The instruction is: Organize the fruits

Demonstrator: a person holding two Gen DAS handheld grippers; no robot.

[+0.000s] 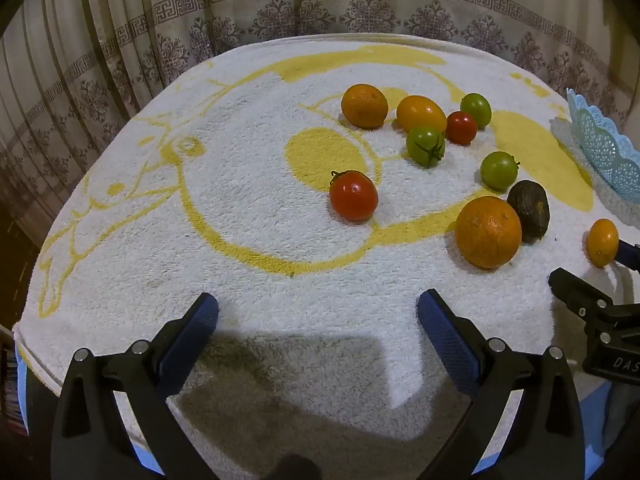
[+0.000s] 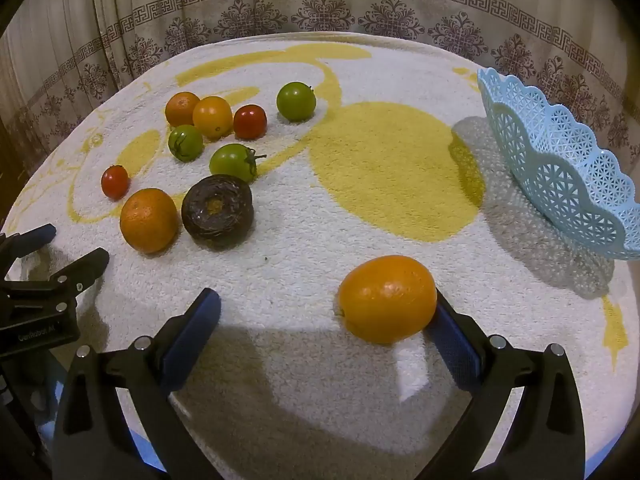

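Observation:
Fruits lie scattered on a white and yellow towel [image 2: 280, 264]. Among them are a large orange [image 1: 488, 232], a dark brown fruit [image 1: 529, 210], red tomatoes [image 1: 353, 196] and green tomatoes [image 1: 499, 170]. My left gripper [image 1: 319, 304] hovers open over bare towel, with nothing between its fingers. My right gripper [image 2: 325, 300] is open too. An oval orange-yellow fruit [image 2: 387, 298] rests on the towel between its fingers, close against the right pad [image 2: 452, 336] and far from the left one. A light blue lattice basket [image 2: 560, 168] stands at the far right with nothing visible in it.
A patterned curtain [image 2: 320, 12] hangs behind the round table. The basket [image 1: 604, 148] also shows at the right edge of the left wrist view. The left gripper [image 2: 70, 246] appears at the left edge of the right wrist view, near the large orange [image 2: 149, 220].

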